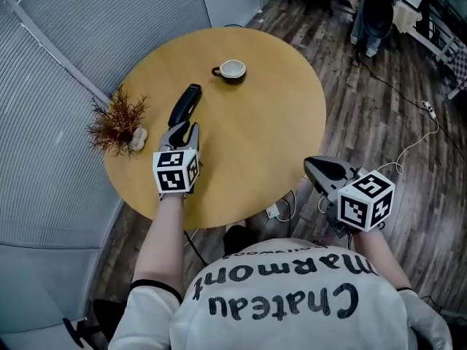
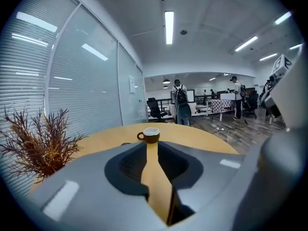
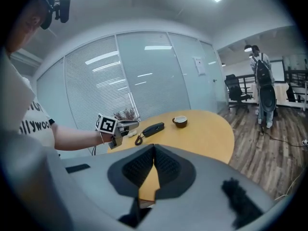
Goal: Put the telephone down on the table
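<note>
Currently: telephone (image 1: 184, 104) lies flat on the round table (image 1: 263, 122), left of centre, its long axis pointing away from the person. It is a black handset, slim and slightly curved, smooth and matt. In the right gripper view a coiled black cord (image 3: 139, 139) trails from its near end.

Left gripper (image 1: 182, 127) sits low over the table, just beside the handset's near end; I cannot tell whether they touch. Its jaws stand almost together, with only a narrow slit between them. Nothing is in that slit: the left gripper view shows bare tabletop and the cup through it. The pads are dark with a fine ribbed texture, set in grey moulded bodies.

Right gripper (image 1: 310, 165) hangs off the table's near right edge, over the floor, well apart from the telephone. Its jaws meet at the tips and hold nothing.

Table: light wood veneer, smooth, circular. Cup (image 1: 232, 70): brown outside, white inside, with a small handle, standing upright beyond the handset's far end. Dried plant (image 1: 117, 122): rust-brown and spiky, at the left rim, with a pale rounded lump (image 1: 139, 138) against it. Floor (image 1: 379, 115): dark wood planks with pale cables lying on them.
</note>
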Demonstrator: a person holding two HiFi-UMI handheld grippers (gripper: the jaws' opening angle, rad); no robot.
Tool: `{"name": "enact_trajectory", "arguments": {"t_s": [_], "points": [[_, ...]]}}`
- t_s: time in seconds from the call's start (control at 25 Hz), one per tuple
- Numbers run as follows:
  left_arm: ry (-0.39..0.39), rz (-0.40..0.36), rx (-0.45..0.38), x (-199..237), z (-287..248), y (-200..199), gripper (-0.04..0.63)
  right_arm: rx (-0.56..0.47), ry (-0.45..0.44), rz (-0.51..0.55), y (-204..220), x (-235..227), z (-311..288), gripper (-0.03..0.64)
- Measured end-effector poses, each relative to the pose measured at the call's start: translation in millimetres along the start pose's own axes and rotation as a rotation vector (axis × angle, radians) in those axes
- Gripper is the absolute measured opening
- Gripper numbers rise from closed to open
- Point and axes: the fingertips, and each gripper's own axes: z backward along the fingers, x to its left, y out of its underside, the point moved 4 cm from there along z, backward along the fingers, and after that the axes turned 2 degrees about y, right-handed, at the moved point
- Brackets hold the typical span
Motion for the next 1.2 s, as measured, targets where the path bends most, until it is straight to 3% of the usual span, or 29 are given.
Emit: {"name": "enact_trajectory", "arguments": {"t_s": [0.28, 0.4, 0.56, 0.84, 1.08, 1.2], "points": [[-0.004, -0.012, -0.048, -50, 40, -10, 0.075, -0.004, -0.078, 0.05, 5, 4, 21, 0.014], [-0.01, -0.005, -0.061, -77, 62, -11, 0.02, -0.016, -0.119, 0.056, 8, 6, 29, 0.014], [0.019, 0.049, -0.091, -106, 91, -10, 0.009, -0.027, -0.172, 0.062, 7, 12, 27, 0.014], [0.044, 0.14, -0.055, -147, 132, 7, 0.009, -0.03, -0.24, 0.049, 11, 29, 20, 0.014], [0.201, 0.183, -0.027, -173, 153, 20, 0.009, -0.019, -0.238, 0.045, 15, 31, 12, 0.014], [0.205, 0.211, -0.017, -164, 166, 26, 0.009, -0.013, -0.221, 0.05, 14, 27, 12, 0.012]]}}
